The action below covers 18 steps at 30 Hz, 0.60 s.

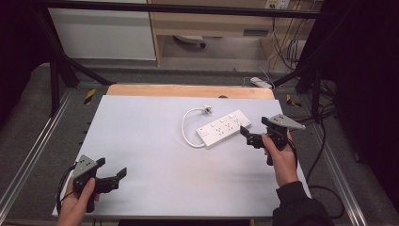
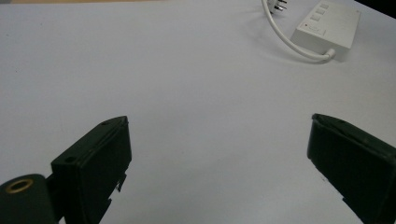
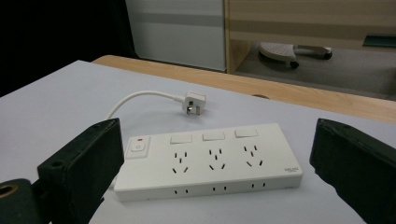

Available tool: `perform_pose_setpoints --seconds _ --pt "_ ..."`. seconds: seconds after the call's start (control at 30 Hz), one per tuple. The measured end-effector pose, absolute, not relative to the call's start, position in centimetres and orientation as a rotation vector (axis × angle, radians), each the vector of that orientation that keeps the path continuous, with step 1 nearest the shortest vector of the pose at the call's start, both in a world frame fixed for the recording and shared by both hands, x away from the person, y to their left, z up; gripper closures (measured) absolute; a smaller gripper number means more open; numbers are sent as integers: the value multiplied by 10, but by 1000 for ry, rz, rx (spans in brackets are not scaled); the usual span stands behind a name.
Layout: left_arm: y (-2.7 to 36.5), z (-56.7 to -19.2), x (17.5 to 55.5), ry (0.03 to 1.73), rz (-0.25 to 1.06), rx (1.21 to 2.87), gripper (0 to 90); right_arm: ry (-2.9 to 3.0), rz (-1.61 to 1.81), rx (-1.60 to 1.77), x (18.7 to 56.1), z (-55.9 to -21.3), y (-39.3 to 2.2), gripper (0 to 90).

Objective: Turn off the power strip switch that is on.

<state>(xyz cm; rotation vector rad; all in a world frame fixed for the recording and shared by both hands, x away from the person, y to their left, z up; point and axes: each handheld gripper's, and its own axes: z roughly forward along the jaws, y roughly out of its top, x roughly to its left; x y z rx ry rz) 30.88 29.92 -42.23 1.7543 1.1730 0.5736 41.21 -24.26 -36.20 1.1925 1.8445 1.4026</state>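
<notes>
**Right gripper faces the power strip, left gripper waits near the table's front edge**

A white rectangular plastic power strip (image 1: 224, 127) lies flat on the pale grey table surface (image 1: 155, 141), right of centre and angled across it. It carries three sets of sockets, three white rocker switches and a larger switch with a red mark at one end. Its white cable (image 1: 187, 127) curves out from that end in a loop and finishes in a white plug (image 1: 205, 109) resting on the table behind the strip.

The right gripper (image 1: 246, 134), black with a grey three-cornered plate on top, is held in the person's right hand (image 1: 282, 157) just beside the strip's right end. Its jaws stand wide apart and hold nothing; in the right gripper view the strip sits between them, a little ahead, and whether they touch it cannot be told.

The left gripper (image 1: 113, 172) is held in the left hand (image 1: 75, 205) near the front left corner of the table, well apart from the strip. Its jaws are also spread wide and empty, with only bare table between them
</notes>
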Motion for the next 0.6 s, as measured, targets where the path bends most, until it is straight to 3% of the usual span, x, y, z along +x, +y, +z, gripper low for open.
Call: perform_pose_setpoints --seconds 0.6 --pt "301 -423 309 1186 575 1743 62 1764 1388 1158 380 -374 -265 21"
